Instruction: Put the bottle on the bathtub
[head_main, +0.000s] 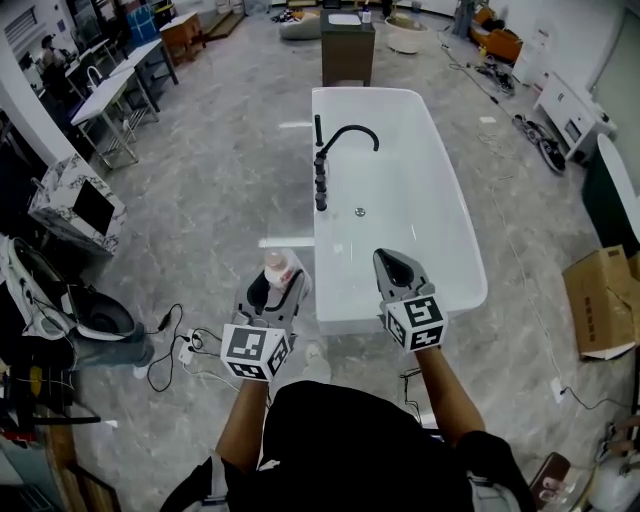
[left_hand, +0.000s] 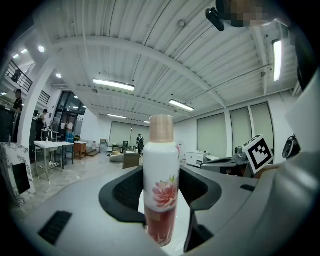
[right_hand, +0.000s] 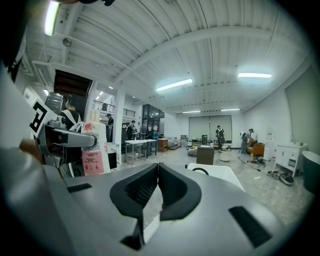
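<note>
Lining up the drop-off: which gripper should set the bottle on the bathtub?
Left gripper: its jaws clamp the white flower-printed bottle, close to the white bathtub's rim. Right gripper is shut, empty.

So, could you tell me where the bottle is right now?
The bottle stands upright, clamped in the left gripper, left of centre in the head view, just left of the bathtub near its closest corner, not yet on it.

I see a large hall with a grey marbled floor (head_main: 220, 190). White tables (head_main: 115, 95) far left, dark cabinet (head_main: 347, 45) ahead, cardboard box (head_main: 600, 300) at right, cables (head_main: 170, 345) lying on the floor. Ribbed white ceiling (left_hand: 150, 40), tube lights (left_hand: 113, 84) lit, blinds (left_hand: 240, 135) down.
</note>
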